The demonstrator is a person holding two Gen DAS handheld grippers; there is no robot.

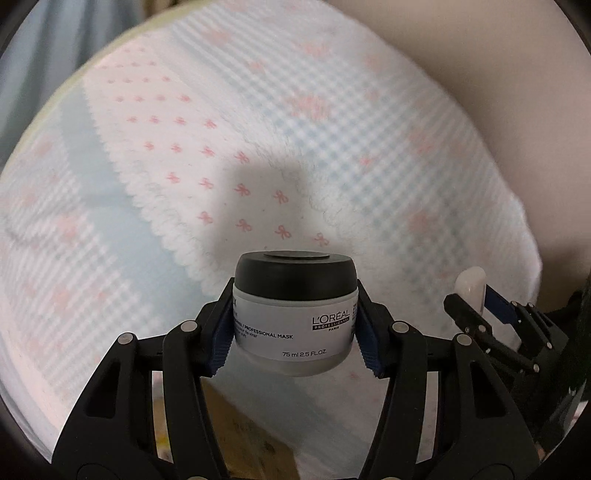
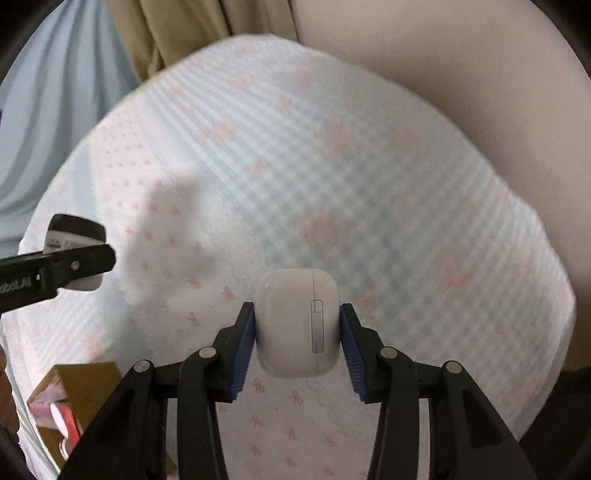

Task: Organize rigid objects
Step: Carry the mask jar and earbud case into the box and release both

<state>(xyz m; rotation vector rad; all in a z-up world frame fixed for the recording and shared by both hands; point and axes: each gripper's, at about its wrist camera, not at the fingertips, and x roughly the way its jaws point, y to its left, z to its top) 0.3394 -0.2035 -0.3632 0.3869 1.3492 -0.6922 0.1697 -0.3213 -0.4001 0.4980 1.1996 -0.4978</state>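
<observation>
While both hands hang above the blanket (image 1: 332,122), each grips one rigid item clear of the cloth, probably so the two can go together into a container. The left gripper (image 1: 295,325) has its jaws clenched on the jar (image 1: 295,314), a small pale tub with a black lid; the blue pads press on its opposite sides below the lid, so the lid points away and the label faces the camera. The right gripper (image 2: 297,332) is clamped on the case (image 2: 297,325), a white rounded earbud case held by its two flat sides, hinge line upright. Gripping across the broad faces looks sensible, since both items are smooth and could twist out of a corner hold.

The two grippers sit near each other, side by side: from the left wrist the case shows at the right edge, and from the right wrist the jar shows at the far left. They are apart, though any inward swing would close that gap.

A box (image 2: 79,384) of brown card lies at the near left on the blanket, open, with pink and red things inside; it is my guess for the goal. The blanket's middle and far part lie bare, giving wide room. Its right edge drops to a tan floor (image 2: 461,66), and curtains (image 2: 184,29) hang beyond the far edge.
</observation>
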